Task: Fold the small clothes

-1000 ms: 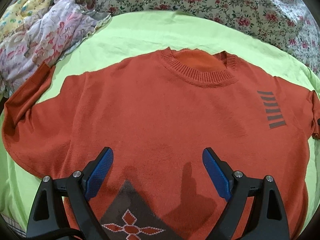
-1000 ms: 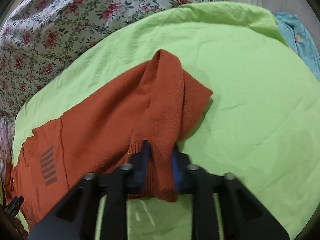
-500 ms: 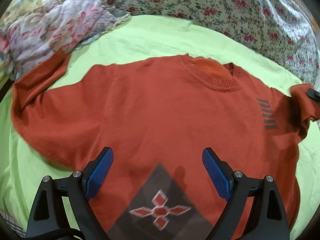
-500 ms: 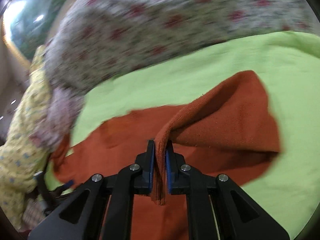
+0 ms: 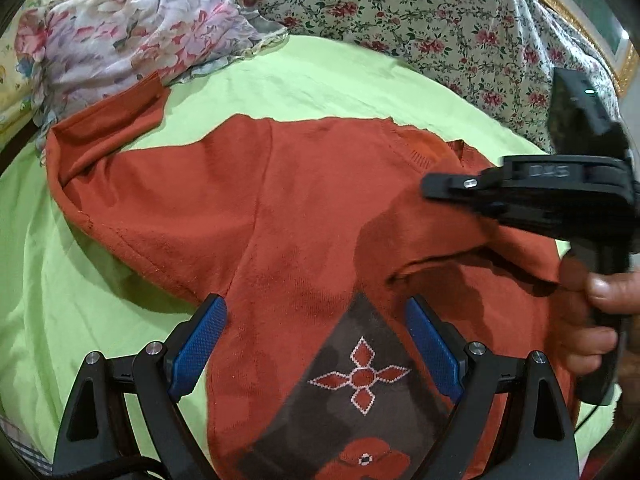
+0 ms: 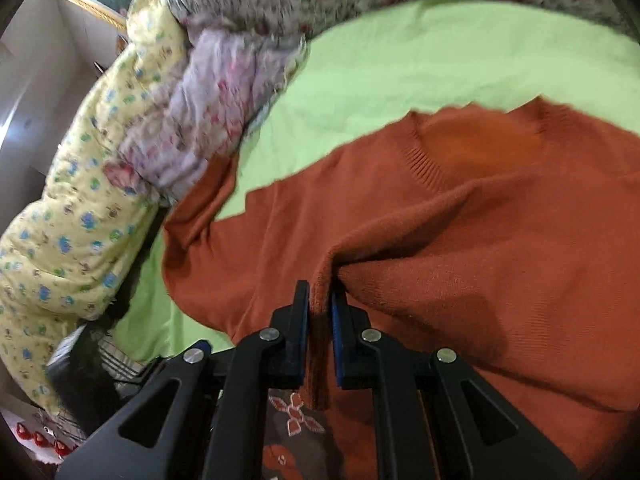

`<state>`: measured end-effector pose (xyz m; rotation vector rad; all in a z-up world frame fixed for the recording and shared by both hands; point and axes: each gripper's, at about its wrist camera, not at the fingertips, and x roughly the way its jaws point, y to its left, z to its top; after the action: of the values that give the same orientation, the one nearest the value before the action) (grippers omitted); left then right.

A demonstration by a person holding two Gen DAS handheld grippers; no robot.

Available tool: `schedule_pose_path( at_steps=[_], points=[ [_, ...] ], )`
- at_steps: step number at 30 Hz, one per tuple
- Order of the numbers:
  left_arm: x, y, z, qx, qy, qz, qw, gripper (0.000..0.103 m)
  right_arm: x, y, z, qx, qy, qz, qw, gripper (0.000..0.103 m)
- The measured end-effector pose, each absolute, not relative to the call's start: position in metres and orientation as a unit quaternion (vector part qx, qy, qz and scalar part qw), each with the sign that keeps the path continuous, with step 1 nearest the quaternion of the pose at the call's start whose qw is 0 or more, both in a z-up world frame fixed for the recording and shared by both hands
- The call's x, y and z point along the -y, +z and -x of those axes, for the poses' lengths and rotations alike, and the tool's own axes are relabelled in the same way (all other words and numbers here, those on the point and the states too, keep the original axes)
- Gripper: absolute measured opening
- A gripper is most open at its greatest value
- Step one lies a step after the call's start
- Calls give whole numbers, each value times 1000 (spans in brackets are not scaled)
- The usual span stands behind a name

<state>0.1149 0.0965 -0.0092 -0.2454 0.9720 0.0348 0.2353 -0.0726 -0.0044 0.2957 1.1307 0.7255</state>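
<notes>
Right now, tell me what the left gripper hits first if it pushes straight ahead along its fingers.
Most likely the orange sweater. The left gripper is open, angled down over the sweater's front, just above the dark patterned patch. Nothing shows between its fingers and the knit, though the depth is hard to judge.

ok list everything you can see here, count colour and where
sweater: one, rust orange with a dark diamond-and-flower patch, spread on the sheet, one sleeve carried across its front
sheet: one, lime green, under the sweater
floral cover: one, pale with red flowers, beyond the sheet
crumpled cloth: one, lilac and pink, by the sweater's far sleeve
quilt: one, yellow with small blue prints, beside the crumpled cloth
picture frame: one, gilt, on the wall
left gripper: black with blue pads, open above the sweater's hem
right gripper: black, shut on the sleeve
hand: one, holding the right gripper's handle
</notes>
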Motion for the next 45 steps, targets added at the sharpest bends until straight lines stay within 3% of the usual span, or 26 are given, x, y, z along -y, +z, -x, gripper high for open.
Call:
schedule_pose_path(
  at_steps=[3, 6, 8, 22, 23, 24, 25, 27, 33, 40, 45],
  points=[
    [-95, -12, -123, -470, 12, 115, 875, 91, 66, -22, -241, -546, 320, -134, 763, 20],
    [-89, -14, -137, -473, 6, 100, 876, 91, 75, -29, -243, -562, 317, -154, 748, 40],
    [-83, -16, -150, -474, 0, 84, 877, 91, 84, -24, -241, -549, 316, -159, 757, 48],
    [-39, -34, -186, -506, -74, -14, 859, 90, 244, -24, -205, -520, 188, -252, 794, 50],
    [-40, -37, -187, -507, -79, -17, 858, 72, 250, -25, -202, -520, 181, -256, 794, 50],
    [-43, -39, -190, -513, -90, -11, 853, 33, 258, -27, -199, -519, 174, -261, 795, 50],
    [-47, -42, -195, -526, -102, 1, 844, 17, 261, -28, -197, -519, 170, -262, 796, 50],
    [-61, -39, -205, -530, -111, 29, 840, 10, 269, -30, -195, -517, 164, -263, 798, 50],
    [-110, 11, -209, -479, -195, 190, 835, 8, 275, -15, -196, -500, 160, -249, 814, 50],
    [-149, -51, -218, -542, -119, 238, 797, 7, 290, -13, -205, -491, 134, -224, 831, 50],
    [-153, -48, -216, -532, -110, 240, 804, 7, 301, -11, -212, -485, 106, -196, 846, 50]
  ],
)
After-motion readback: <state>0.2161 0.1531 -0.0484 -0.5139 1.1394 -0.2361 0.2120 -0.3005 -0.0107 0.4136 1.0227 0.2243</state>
